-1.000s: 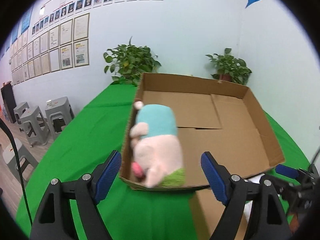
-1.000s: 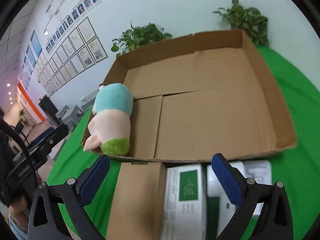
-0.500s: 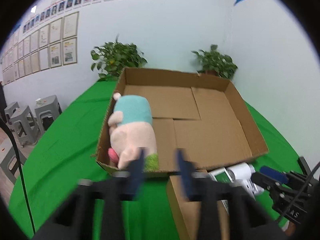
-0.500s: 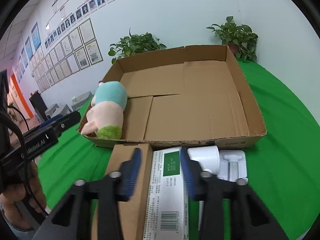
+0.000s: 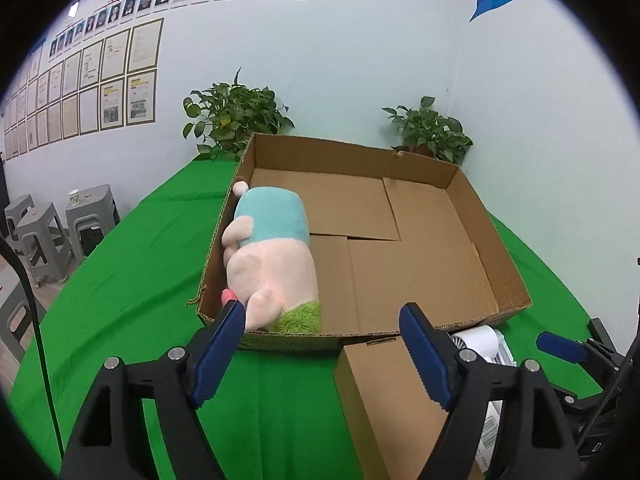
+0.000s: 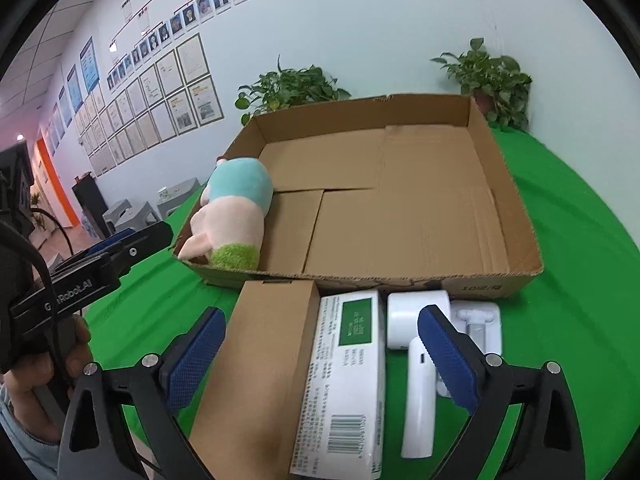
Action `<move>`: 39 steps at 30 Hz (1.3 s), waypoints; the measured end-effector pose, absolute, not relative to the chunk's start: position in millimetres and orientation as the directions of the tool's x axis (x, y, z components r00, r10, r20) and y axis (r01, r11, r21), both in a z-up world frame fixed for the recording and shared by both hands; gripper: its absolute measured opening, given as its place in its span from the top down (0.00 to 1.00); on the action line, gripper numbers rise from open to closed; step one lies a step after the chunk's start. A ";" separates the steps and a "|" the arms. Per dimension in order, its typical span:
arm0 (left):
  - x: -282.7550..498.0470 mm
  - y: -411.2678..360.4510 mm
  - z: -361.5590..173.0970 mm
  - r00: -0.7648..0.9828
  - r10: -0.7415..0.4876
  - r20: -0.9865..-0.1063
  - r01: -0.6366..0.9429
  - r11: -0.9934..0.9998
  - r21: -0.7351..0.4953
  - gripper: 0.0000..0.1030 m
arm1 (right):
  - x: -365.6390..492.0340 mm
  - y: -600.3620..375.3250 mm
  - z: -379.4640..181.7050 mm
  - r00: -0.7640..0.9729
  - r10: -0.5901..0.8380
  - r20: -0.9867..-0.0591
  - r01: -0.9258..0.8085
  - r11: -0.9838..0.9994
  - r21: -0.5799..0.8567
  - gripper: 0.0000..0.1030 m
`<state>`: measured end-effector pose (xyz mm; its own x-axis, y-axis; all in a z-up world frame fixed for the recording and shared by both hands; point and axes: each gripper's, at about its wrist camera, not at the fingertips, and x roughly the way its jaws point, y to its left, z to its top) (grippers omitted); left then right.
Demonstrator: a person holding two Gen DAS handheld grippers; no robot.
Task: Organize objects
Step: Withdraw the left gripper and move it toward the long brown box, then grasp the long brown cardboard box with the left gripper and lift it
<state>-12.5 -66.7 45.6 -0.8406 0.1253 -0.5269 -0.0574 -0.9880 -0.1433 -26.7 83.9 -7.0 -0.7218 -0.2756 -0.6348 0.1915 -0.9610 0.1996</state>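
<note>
A pink plush toy with a teal top and green end (image 5: 272, 264) lies inside the big open cardboard tray (image 5: 492, 220) against its left wall; it also shows in the right wrist view (image 6: 232, 220). My left gripper (image 5: 322, 344) is open and empty, just before the tray's near edge. My right gripper (image 6: 320, 356) is open and empty above a brown box (image 6: 260, 360), a white and green carton (image 6: 344, 384) and a white hand-held fan (image 6: 420, 360) lying in front of the tray (image 6: 516, 200).
The table is covered in green cloth (image 5: 120, 280). Two potted plants (image 5: 236, 116) stand behind the tray by the wall. Grey stools (image 5: 48, 228) stand off the table's left side. The left gripper shows at the left of the right wrist view (image 6: 100, 260).
Both grippers have pulled back from the tray. Half a second ago both showed their fingers close together; now both stand wide open. The plush toy lies still in the tray.
</note>
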 end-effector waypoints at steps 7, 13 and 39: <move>-6.6 -70.3 49.6 -0.830 0.156 -0.535 -0.096 -0.986 -0.140 0.23 | -13.8 80.1 -6.4 -0.699 -0.308 -0.645 0.212 -0.951 0.224 0.04; 10.2 -74.3 67.0 -0.821 0.175 -0.543 -0.118 -0.983 -0.138 0.23 | -2.1 72.5 -2.4 -0.634 -0.364 -0.682 0.209 -0.930 0.301 0.02; 0.2 -45.5 -32.7 -0.503 0.577 -0.644 -0.256 -0.811 -0.526 0.25 | 30.2 54.6 -53.5 -0.458 -0.429 -0.778 0.258 -0.902 0.345 0.01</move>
<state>0.2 -45.5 -32.7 -0.5027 0.5766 -0.6440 -0.2558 -0.8109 -0.5263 30.2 54.6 -53.5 -0.4584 -0.4288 -0.7785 0.2577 -0.9024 0.3454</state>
